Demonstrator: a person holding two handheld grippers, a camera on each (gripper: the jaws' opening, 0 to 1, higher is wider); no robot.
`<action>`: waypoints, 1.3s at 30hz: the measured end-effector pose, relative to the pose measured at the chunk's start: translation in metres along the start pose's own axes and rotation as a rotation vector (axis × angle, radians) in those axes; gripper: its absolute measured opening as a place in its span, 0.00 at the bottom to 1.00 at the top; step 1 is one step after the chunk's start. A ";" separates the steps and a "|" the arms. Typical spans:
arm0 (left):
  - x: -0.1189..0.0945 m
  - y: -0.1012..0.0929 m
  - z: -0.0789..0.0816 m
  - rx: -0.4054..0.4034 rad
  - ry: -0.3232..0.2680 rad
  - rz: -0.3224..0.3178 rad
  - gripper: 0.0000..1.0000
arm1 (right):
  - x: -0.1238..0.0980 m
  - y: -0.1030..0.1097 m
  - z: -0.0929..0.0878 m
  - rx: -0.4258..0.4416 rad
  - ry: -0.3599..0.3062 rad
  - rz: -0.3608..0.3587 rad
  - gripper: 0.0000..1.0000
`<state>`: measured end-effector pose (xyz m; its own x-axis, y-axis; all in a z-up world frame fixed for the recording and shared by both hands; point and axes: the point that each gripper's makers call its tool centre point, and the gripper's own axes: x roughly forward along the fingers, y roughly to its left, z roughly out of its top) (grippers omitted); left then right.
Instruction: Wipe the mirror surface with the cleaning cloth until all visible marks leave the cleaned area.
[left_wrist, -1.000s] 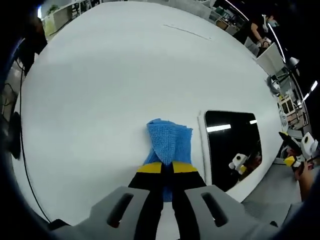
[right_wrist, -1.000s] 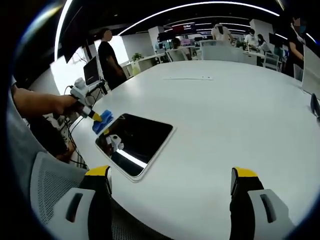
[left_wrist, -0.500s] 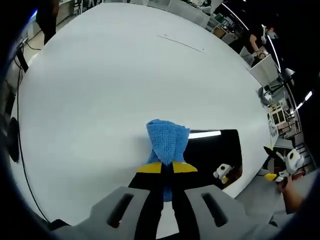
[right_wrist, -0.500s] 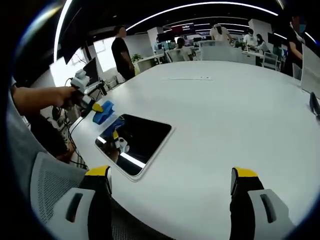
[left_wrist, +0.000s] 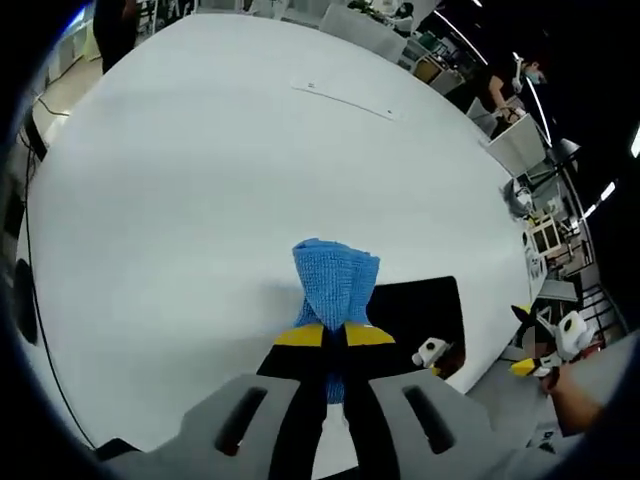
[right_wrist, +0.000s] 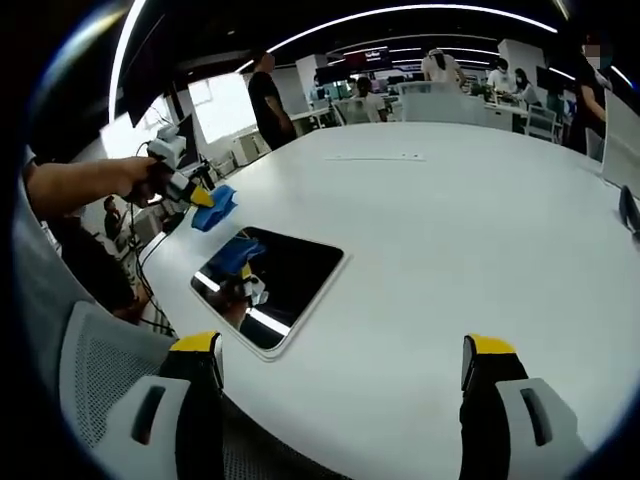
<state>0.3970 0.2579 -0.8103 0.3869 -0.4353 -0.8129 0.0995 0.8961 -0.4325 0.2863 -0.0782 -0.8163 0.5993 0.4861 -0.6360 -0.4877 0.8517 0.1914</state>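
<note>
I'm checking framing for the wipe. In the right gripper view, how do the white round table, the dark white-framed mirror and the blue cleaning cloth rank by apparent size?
1. White round table, by far the largest.
2. Dark white-framed mirror, lying flat on it.
3. Blue cleaning cloth, smallest, shut in the left gripper above the mirror's far edge; it is also farther from the camera, so its smallness is partly distance.

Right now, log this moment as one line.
left claw: shut on blue cloth, above mirror | right claw: open, empty | wiping: not started

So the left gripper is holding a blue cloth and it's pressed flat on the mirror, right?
Not quite. The left gripper does hold the blue cloth, but in the right gripper view the cloth is lifted above the table, beside the mirror, not pressed on it.
</note>
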 end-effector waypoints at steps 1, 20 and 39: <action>0.002 -0.001 0.000 -0.003 0.001 -0.002 0.02 | 0.000 0.001 0.000 -0.004 0.004 0.003 0.98; 0.052 -0.015 -0.014 -0.027 0.076 0.000 0.02 | -0.004 -0.003 -0.005 0.002 0.007 -0.006 0.98; 0.062 -0.010 -0.024 -0.069 0.107 0.034 0.02 | -0.003 -0.006 -0.004 0.021 -0.004 -0.005 0.98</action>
<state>0.3982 0.2199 -0.8655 0.2887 -0.4146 -0.8630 0.0229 0.9041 -0.4267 0.2847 -0.0855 -0.8189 0.6043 0.4822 -0.6343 -0.4713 0.8582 0.2034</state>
